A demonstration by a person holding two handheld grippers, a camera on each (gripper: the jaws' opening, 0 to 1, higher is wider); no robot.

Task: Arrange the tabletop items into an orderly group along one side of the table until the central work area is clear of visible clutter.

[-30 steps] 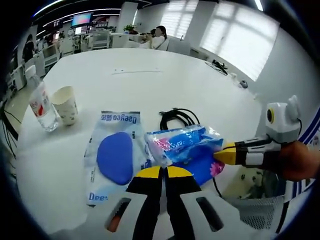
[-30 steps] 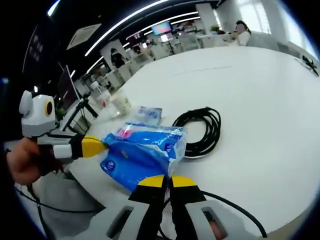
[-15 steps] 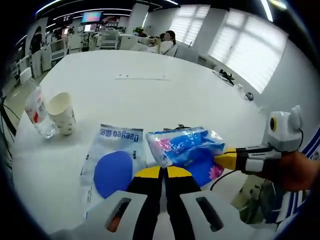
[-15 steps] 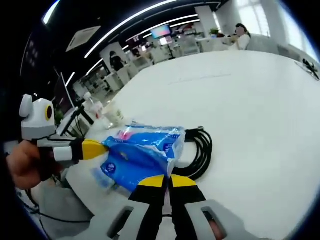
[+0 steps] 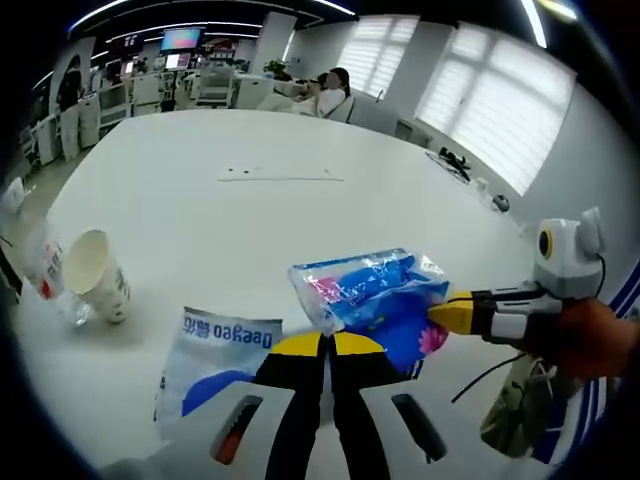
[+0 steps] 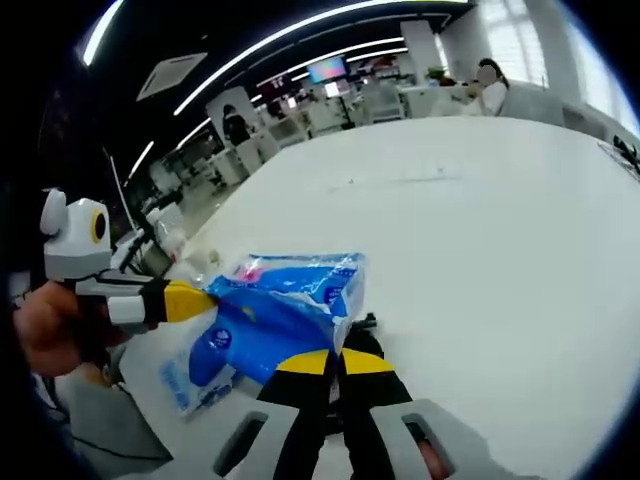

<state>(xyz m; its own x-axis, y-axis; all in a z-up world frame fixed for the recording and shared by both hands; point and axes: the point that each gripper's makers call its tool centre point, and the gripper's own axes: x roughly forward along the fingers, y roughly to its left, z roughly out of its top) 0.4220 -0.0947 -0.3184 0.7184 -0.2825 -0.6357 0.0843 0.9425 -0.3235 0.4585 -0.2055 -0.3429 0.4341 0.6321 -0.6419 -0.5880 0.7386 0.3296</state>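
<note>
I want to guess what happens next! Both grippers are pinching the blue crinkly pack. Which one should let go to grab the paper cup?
Probably left. In the left gripper view, the paper cup stands left of the blue pack, on the left gripper side. The right gripper holds the far end.

On the white table [image 5: 300, 215] are one blue tissue pack [image 5: 375, 300], one flat packet with a blue pad [image 5: 215, 350], one paper cup [image 5: 95, 275] and one plastic bottle [image 5: 45, 275]. One black cable [image 6: 365, 335] lies near the pack. Two grippers meet at the pack, the left gripper [image 5: 325, 345] and the right gripper [image 6: 325, 360].
</note>
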